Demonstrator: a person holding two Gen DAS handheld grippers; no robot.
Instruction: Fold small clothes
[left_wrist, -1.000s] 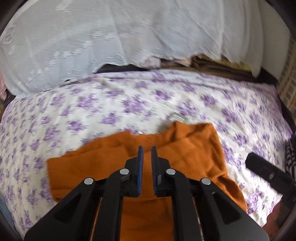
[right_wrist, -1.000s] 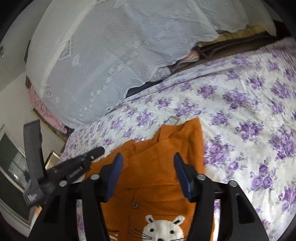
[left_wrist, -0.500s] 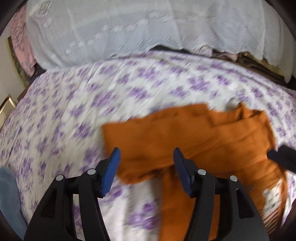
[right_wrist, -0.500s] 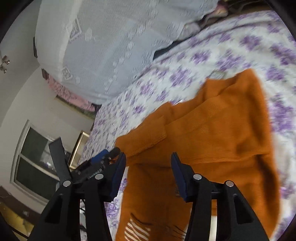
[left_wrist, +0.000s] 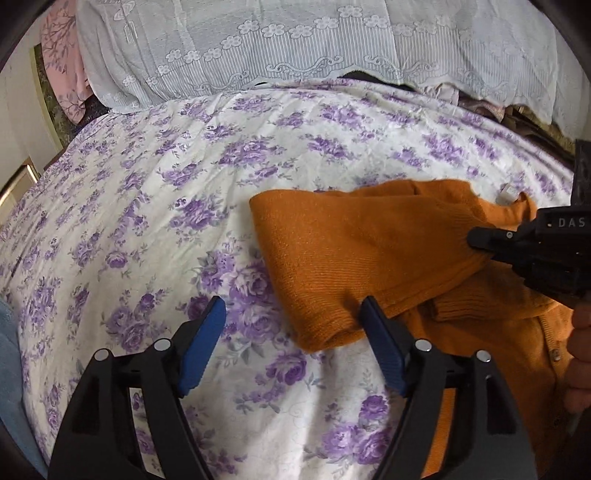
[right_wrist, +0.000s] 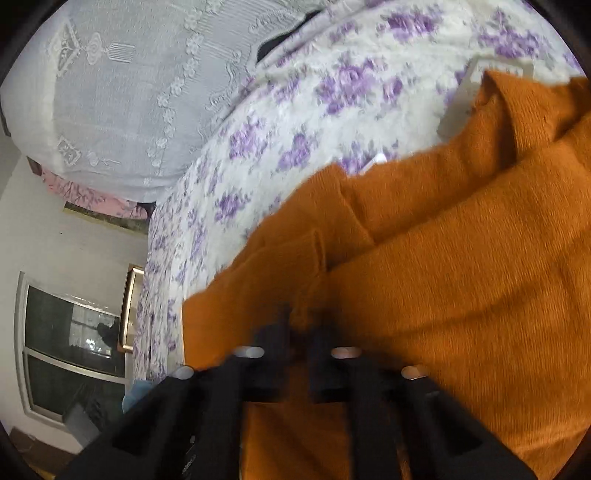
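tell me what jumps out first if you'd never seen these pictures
The orange sweater, lying folded over on a bedsheet with purple flowers. The right gripper is shut on its cloth, while the left gripper hangs open near the sweater's left edge. A white lace cover lies behind.

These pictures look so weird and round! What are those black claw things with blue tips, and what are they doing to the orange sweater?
Those claws are grippers, pinching tools that a person holds, one in each hand. A small camera on each looks along its two fingers, and its lens bends the picture round.

One picture is from the left gripper. Its blue-tipped fingers are open and hold nothing. The end of a folded part of the orange sweater lies between them, on a bedsheet with purple flowers. The other tool reaches in from the right.

The other picture is from the right gripper. It is blurry, but its fingers sit close together and seem to pinch the sweater's cloth.

Behind the bed hangs a white lace cloth.
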